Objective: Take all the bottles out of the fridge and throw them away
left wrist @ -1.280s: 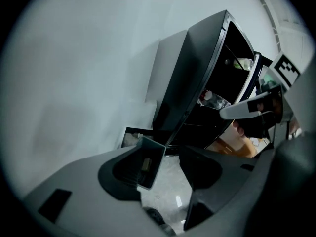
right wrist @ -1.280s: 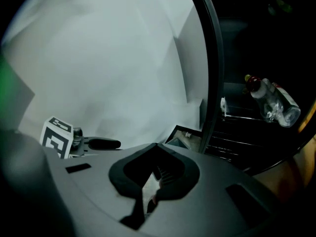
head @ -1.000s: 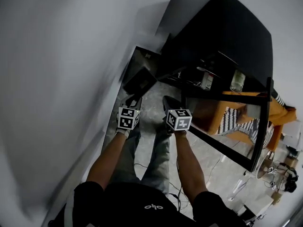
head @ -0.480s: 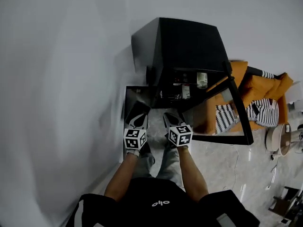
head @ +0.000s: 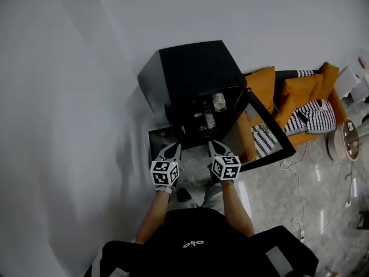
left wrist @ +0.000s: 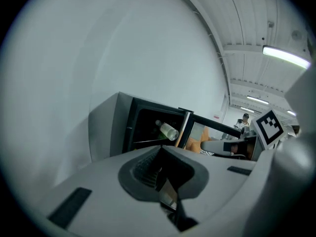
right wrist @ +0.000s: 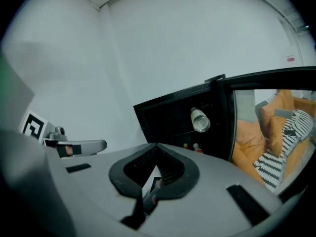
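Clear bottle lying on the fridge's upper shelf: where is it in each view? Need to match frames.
Head view: clear bottle above centre, inside the fridge, left of the open door.
Left gripper view: near centre, just left of the open door.
Right gripper view: right of centre, left of the open door.
Shared landmark: the open door, to the bottle's right in all three.

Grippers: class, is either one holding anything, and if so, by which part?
Nothing is held. The left gripper and the right gripper are both shut and empty; a bottle lies in the fridge.
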